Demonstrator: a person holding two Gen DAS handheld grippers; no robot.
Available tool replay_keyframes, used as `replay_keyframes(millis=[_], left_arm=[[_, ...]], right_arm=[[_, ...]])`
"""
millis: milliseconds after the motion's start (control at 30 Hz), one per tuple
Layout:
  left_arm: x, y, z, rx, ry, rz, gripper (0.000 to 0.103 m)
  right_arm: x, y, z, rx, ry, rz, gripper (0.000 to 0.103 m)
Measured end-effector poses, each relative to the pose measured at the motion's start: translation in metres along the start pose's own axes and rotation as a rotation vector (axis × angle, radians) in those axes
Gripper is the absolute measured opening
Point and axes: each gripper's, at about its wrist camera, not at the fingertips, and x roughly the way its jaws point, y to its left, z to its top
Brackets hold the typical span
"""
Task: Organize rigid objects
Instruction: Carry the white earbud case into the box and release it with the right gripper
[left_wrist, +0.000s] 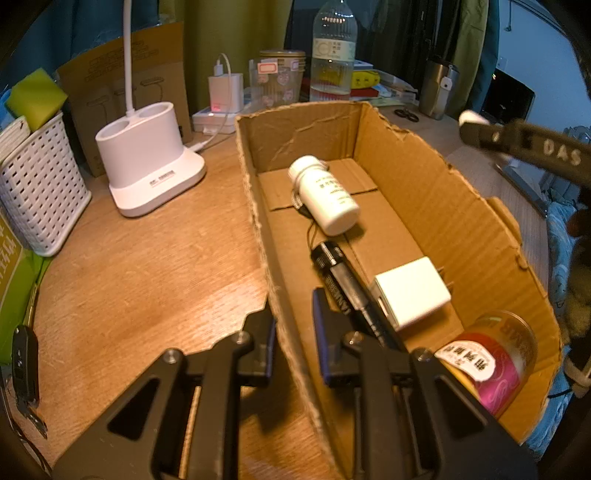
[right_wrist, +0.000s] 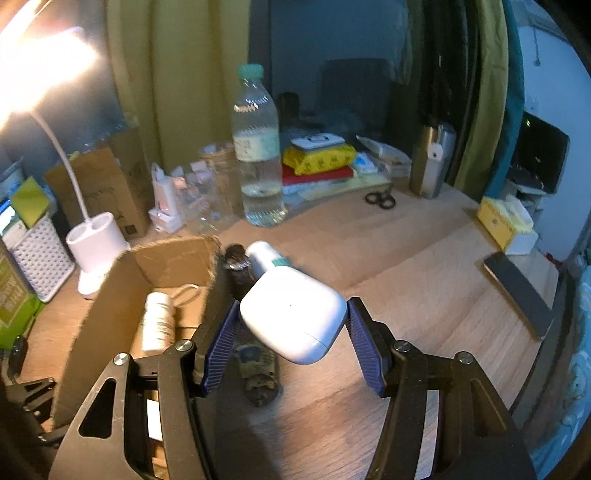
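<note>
An open cardboard box (left_wrist: 436, 206) lies on the wooden desk. In it are a white pill bottle (left_wrist: 325, 195), a black marker (left_wrist: 351, 291), a white charger cube (left_wrist: 412, 293) and a pink-labelled tin (left_wrist: 495, 365). My left gripper (left_wrist: 293, 332) is shut on the box's left wall. My right gripper (right_wrist: 291, 328) is shut on a white earbud case (right_wrist: 293, 314) and holds it above the desk, just right of the box (right_wrist: 110, 295). Under it lie a small white bottle (right_wrist: 267, 256) and a dark object (right_wrist: 258, 373).
A white lamp base (left_wrist: 147, 158), a white basket (left_wrist: 40, 192), a water bottle (right_wrist: 258, 155), a steel tumbler (right_wrist: 430, 162), scissors (right_wrist: 380, 199), a tissue box (right_wrist: 506, 225) and a black phone (right_wrist: 521, 295) stand around the desk. A car key (left_wrist: 24, 365) lies at left.
</note>
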Motion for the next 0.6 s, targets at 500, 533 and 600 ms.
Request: replay_keyframes(millis=[500, 533, 600], left_arm=[[0.000, 0.000, 0.000, 0.000, 0.000, 0.000, 0.019], [0.000, 0.000, 0.000, 0.000, 0.000, 0.000, 0.019], [0.000, 0.000, 0.000, 0.000, 0.000, 0.000, 0.019]], right_arm=[[-0.035, 0.046, 0.007, -0.118, -0.064, 0.083, 0.062], [-0.035, 0.050, 0.007, -0.127, -0.065, 0.093, 0.062], [-0.035, 0.057, 0.005, -0.144, -0.062, 0.113, 0.062]])
